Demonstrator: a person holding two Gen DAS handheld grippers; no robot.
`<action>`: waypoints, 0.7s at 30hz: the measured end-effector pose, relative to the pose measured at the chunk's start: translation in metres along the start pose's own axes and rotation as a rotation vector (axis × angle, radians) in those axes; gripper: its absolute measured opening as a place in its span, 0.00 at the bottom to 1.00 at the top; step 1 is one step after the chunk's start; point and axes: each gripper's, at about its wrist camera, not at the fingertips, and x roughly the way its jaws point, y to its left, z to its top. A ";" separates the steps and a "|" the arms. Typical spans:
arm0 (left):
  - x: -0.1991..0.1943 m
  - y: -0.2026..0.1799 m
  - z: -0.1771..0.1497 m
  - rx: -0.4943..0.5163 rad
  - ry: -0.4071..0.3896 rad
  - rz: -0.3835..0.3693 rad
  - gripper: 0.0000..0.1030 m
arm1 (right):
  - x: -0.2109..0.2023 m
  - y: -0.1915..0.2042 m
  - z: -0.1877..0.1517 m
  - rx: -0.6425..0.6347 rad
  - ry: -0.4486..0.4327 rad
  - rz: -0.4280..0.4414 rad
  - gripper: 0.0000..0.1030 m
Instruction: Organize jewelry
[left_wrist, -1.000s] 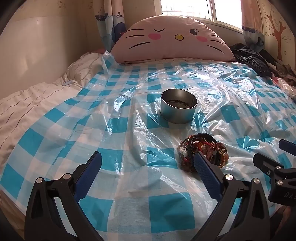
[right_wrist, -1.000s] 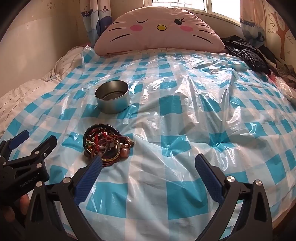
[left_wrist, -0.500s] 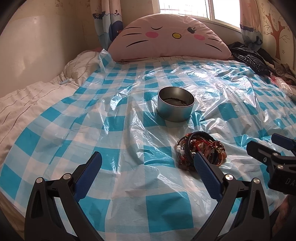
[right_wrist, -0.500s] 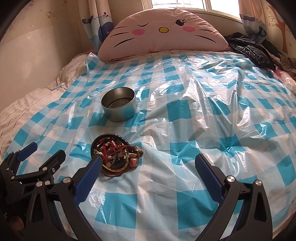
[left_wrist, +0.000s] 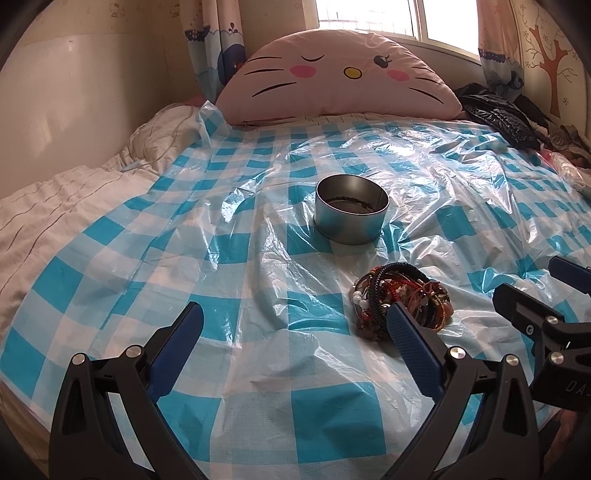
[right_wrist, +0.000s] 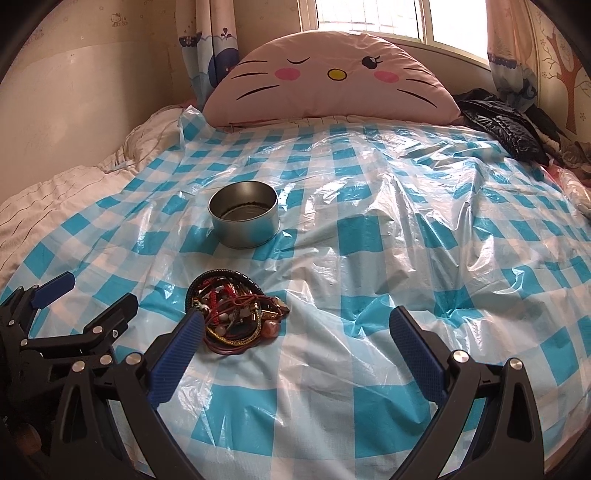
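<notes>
Bed (left_wrist: 74, 206) under blue-checked plastic sheet (left_wrist: 258, 295); cat-face pillow (left_wrist: 340, 77) at 12 o'clock below window. Bracelet pile (left_wrist: 400, 299) lies at 6 o'clock of round tin (left_wrist: 351, 214), apart. Left hand-held gripper (left_wrist: 295, 339) and right hand-held gripper (right_wrist: 295, 339) spread apart, empty; both views have edged nearer the tin since a second ago.

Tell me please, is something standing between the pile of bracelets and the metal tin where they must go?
Nothing visible does. Only wrinkled checked plastic sheet lies between the bracelet pile and the open tin. Both grippers hover open near the pile.

Both cameras have drawn back slightly from the bracelet pile (left_wrist: 400, 298) and tin (left_wrist: 351, 214).
</notes>
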 end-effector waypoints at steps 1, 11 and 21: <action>0.000 0.000 0.000 -0.002 -0.002 -0.001 0.93 | -0.003 0.002 -0.001 -0.012 -0.008 -0.010 0.93; -0.003 -0.002 -0.001 0.000 -0.012 -0.006 0.93 | -0.005 -0.004 -0.002 0.007 -0.012 -0.014 0.93; -0.003 -0.005 -0.002 0.013 -0.010 -0.051 0.93 | -0.006 -0.010 -0.002 0.033 -0.014 0.001 0.93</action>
